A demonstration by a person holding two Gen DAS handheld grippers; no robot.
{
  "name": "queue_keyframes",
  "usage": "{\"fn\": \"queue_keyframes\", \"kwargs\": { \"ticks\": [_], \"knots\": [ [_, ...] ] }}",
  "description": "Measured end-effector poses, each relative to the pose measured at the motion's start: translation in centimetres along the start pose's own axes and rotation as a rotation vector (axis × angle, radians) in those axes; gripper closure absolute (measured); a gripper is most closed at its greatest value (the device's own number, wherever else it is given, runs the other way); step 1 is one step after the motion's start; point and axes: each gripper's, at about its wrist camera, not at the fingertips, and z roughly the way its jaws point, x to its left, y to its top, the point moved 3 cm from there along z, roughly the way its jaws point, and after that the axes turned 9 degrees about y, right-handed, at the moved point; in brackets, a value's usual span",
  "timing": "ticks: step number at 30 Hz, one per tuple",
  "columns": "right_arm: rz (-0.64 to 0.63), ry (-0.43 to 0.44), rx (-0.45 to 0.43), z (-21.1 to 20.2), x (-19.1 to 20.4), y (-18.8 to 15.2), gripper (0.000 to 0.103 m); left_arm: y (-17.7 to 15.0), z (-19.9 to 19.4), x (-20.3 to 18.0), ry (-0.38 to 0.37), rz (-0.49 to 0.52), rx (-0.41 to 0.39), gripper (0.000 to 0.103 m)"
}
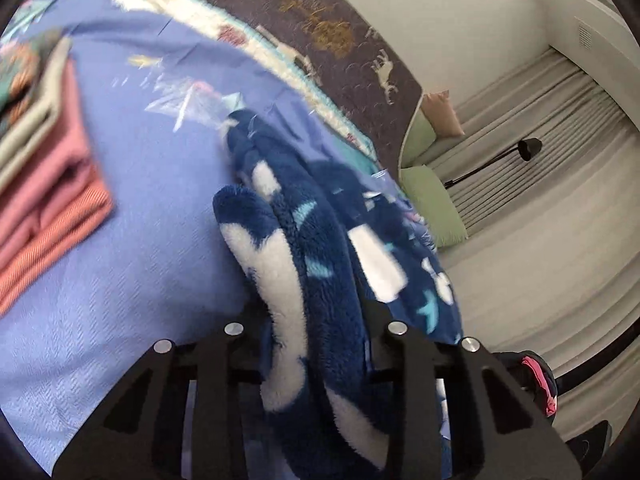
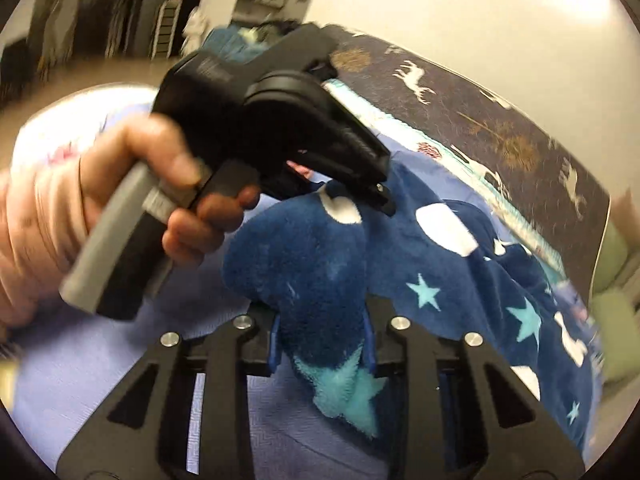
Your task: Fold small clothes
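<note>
Ahead of my left claw lay a bed under a lavender-blue bedspread [image 1: 120, 260], edged by a dark brown quilt with pale animal figures [image 1: 320, 20]. To that claw's right, green pillows [image 1: 432, 204] leaned near a black lamp [image 1: 528, 148] and pale pleated curtains [image 1: 560, 128]. Beyond my right claw stood a plain white wall [image 2: 460, 12]; far left, a blurred dark doorway [image 2: 96, 12].

Right gripper [image 2: 322, 344] clamps a navy star-print fleece garment [image 2: 440, 280]. Left gripper [image 2: 384, 196], in a hand [image 2: 120, 200], pinches its upper fold above a blue bedsheet [image 2: 120, 368].
</note>
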Motion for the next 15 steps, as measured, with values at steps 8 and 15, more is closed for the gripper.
{"fn": "queue_keyframes", "kwargs": {
  "ticks": [8,15],
  "knots": [
    [0.202,0.013,-0.127,-5.5,-4.7,1.3,0.075,2.0,-0.9,-7.2,0.019,0.115,-0.027,0.071],
    [0.335,-0.014,-0.215,-9.5,-9.2,0.5,0.076,2.7,0.8,-14.2,0.064,0.235,-0.009,0.071]
  ]
}}
